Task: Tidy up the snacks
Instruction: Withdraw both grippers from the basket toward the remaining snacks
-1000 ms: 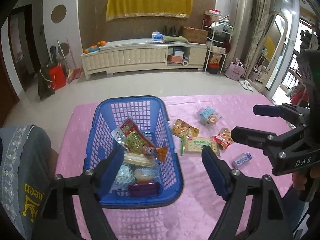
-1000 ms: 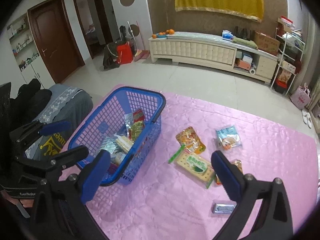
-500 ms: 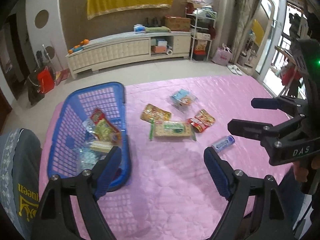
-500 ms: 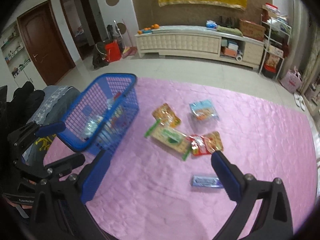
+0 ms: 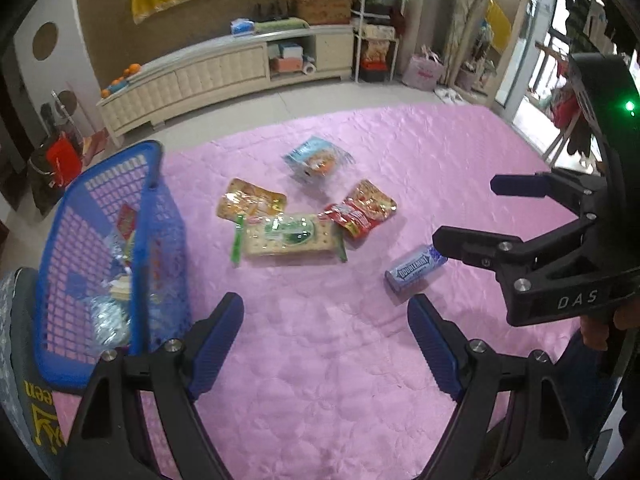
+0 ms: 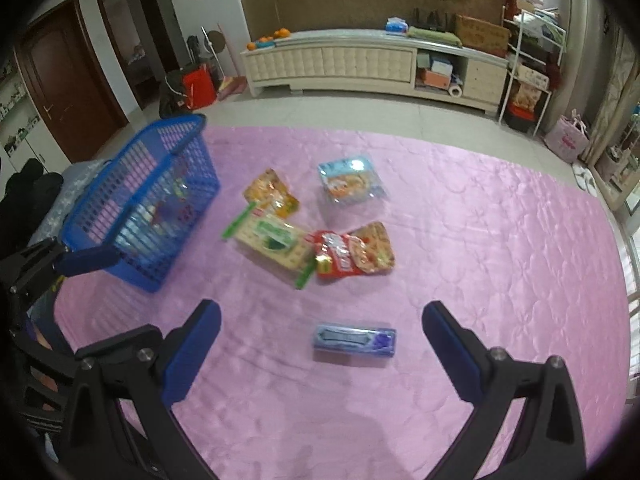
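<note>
Five snacks are seen loose on the pink cloth point(image 6: 500, 240). A blue gum pack point(image 6: 354, 340) lies alone, nearest to the cameras. Behind it a flat cracker pack point(image 6: 276, 246) with green ends is placed, and a red packet point(image 6: 352, 252) touches its right end. An orange packet point(image 6: 272, 194) lies just behind the crackers, and a light blue packet point(image 6: 350, 180) is a little apart at the back. One blue basket point(image 6: 140, 196) stands at the left edge of the cloth, and several more snacks are held in it; they cannot be counted through the mesh.

The right gripper point(image 6: 320, 340) is pointed steeply down at the cloth, with its jaws spread wide. The gum pack is seen between its fingers, but it is not touched by them. The left gripper point(image 5: 326, 332) is tilted down in the same way, its jaws are also spread, and only bare cloth is seen between them. In the left wrist view the right gripper is seen at the right side, above the gum pack.
</note>
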{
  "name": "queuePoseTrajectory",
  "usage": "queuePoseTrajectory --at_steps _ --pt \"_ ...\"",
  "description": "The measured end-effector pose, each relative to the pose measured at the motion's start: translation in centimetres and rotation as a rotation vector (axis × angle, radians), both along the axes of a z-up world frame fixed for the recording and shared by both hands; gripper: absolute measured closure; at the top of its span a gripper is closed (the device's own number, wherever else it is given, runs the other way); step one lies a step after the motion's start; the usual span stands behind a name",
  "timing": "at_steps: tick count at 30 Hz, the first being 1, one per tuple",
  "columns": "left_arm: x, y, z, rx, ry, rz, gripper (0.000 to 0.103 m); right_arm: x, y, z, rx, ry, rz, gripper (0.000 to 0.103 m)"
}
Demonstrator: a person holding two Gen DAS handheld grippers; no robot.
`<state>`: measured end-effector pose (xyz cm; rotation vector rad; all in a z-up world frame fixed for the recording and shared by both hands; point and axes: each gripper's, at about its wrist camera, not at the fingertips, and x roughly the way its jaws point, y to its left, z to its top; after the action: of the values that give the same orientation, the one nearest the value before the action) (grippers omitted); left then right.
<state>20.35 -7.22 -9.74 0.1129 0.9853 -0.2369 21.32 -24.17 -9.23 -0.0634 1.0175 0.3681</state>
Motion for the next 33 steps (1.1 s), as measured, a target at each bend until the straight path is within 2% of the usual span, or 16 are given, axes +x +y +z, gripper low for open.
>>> queuePoseTrajectory --at_steps 7,12,16,19,21,23,30,33 --pt "3.2 -2.3 -1.3 0.045 0.015 -0.074 0.021 2.0 -2.1 -1.9 -0.036 0.015 -0.005 0.001" --pt "6.8 -3.5 -2.8 0.077 0.072 -0.096 0.021 4.0 -3.8 -2.4 -0.037 0.034 -0.050 0.001" --pt "9.0 -4.6 -3.5 0.104 0.098 -0.112 0.021 5.5 -5.0 -2.7 -0.090 0.033 -0.059 0.001" --pt "10.7 -5.0 -4.0 0.117 0.120 -0.115 0.021 6.3 -5.3 -3.8 -0.116 0.094 -0.025 0.001" --pt "11.8 -5.5 -4.3 0.137 0.135 -0.123 0.021 6.6 -5.6 -4.7 -0.157 0.103 -0.024 0.001" --pt "12.8 -6.1 -4.7 0.161 0.141 -0.146 0.021 7.0 -5.9 -5.5 -0.181 0.112 -0.028 0.001" --pt "15.8 -8.0 -6.8 0.233 0.173 -0.218 0.021 8.8 -7.5 -7.4 -0.140 0.155 -0.081 0.001" --pt "16.6 -9.0 -8.0 0.251 0.186 -0.287 0.021 8.8 -7.4 -7.8 -0.197 0.130 -0.065 0.001"
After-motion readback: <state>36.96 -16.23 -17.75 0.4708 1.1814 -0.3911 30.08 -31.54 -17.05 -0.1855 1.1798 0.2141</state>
